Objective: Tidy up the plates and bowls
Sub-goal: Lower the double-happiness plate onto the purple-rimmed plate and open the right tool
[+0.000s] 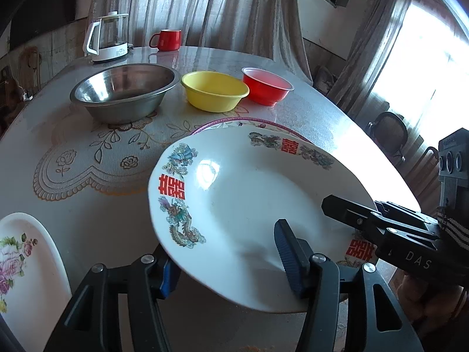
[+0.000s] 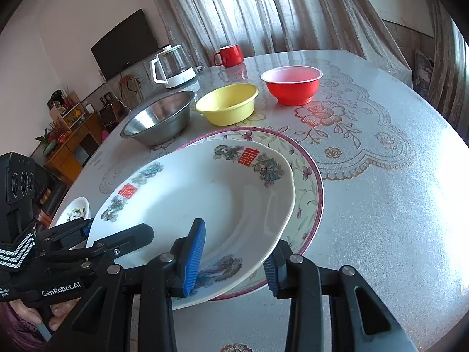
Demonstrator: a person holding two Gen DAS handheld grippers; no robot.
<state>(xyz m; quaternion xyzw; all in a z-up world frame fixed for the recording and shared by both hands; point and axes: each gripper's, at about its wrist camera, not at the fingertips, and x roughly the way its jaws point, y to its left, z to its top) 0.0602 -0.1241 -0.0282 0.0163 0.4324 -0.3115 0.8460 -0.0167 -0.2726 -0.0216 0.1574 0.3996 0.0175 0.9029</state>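
Both grippers clamp the white dragon-and-phoenix plate with red double-happiness characters, the left gripper grasping its near-left rim, the right gripper its near-right rim. The plate tilts above a larger floral plate with a purple rim on the round glass-topped table. Beyond stand a steel bowl, a yellow plastic bowl and a red plastic bowl.

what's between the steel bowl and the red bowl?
The yellow bowl sits between the steel bowl and the red bowl, all three in a row and apart from each other. Clearest in the right wrist view.
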